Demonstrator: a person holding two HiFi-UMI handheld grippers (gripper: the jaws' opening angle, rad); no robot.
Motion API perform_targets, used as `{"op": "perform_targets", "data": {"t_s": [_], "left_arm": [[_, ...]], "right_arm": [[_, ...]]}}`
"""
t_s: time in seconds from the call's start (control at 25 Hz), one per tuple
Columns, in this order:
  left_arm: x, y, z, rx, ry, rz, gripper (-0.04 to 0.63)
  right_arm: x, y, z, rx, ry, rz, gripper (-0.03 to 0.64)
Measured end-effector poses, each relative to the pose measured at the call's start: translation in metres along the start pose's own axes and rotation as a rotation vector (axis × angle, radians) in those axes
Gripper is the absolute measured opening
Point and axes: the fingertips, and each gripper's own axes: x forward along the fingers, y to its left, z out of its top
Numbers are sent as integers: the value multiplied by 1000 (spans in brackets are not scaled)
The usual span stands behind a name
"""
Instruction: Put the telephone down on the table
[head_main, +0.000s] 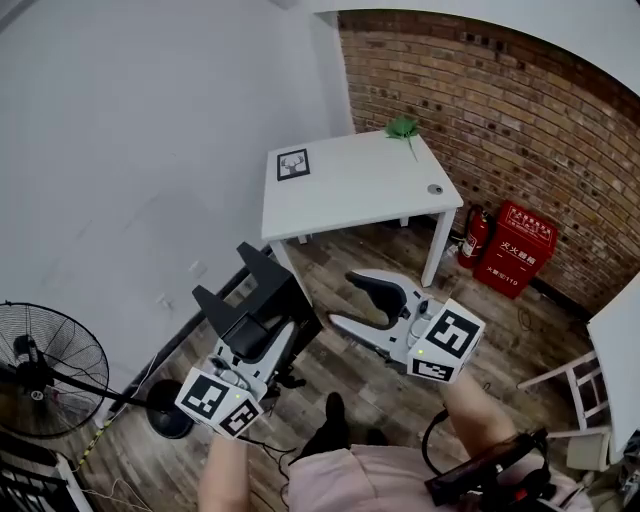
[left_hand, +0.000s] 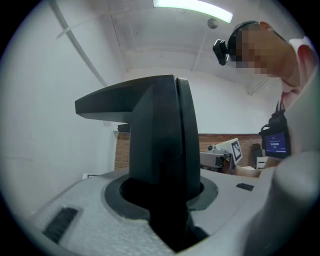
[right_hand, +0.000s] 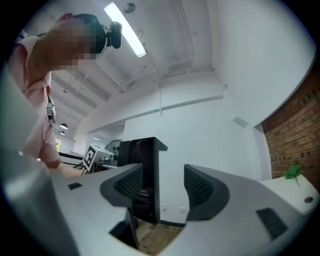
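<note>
The black, angular telephone (head_main: 258, 297) is off the floor, with my left gripper (head_main: 266, 336) shut on its lower part. In the left gripper view the telephone (left_hand: 155, 135) rises straight up from between the jaws of the left gripper (left_hand: 162, 201) and fills the middle of the view. My right gripper (head_main: 357, 305) hangs just to the right of it, open, with nothing between its ribbed pads (right_hand: 200, 187). In the right gripper view, past the gap of the right gripper (right_hand: 162, 189), stands the telephone (right_hand: 145, 170). The white table (head_main: 350, 190) lies ahead, by the wall.
On the table sit a framed deer picture (head_main: 293, 164), a green plant (head_main: 403, 127) and a small round fitting (head_main: 434, 189). A fire extinguisher (head_main: 474, 236) and a red box (head_main: 518, 248) stand by the brick wall. A floor fan (head_main: 45, 370) is at the left.
</note>
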Motion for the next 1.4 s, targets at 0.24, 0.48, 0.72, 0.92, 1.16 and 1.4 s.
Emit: {"op": "perform_targets", "data": {"t_s": [0.24,0.48,0.72,0.92,1.16,1.4], "left_arm": [[21,5,-9,20,33,-303,163],[46,26,-25,-51,41,-496,163],[61,58,-30,-97,49,-607,163],[69,79,-34,-82,90,-669,163],[78,113,-47,-53,133,-695,163],[96,128,-55,-87,152,-726,163]], "right_arm": [[29,-2,-6,64,31,198,313],[70,-27,-20,118,21,286,339],[111,-43,-30,157,11,327,331],[134,-50,-30,134,2,349,209],[160,-68,-46,128,25,316,173],[168,-91,-55,137,56,277,173]]}}
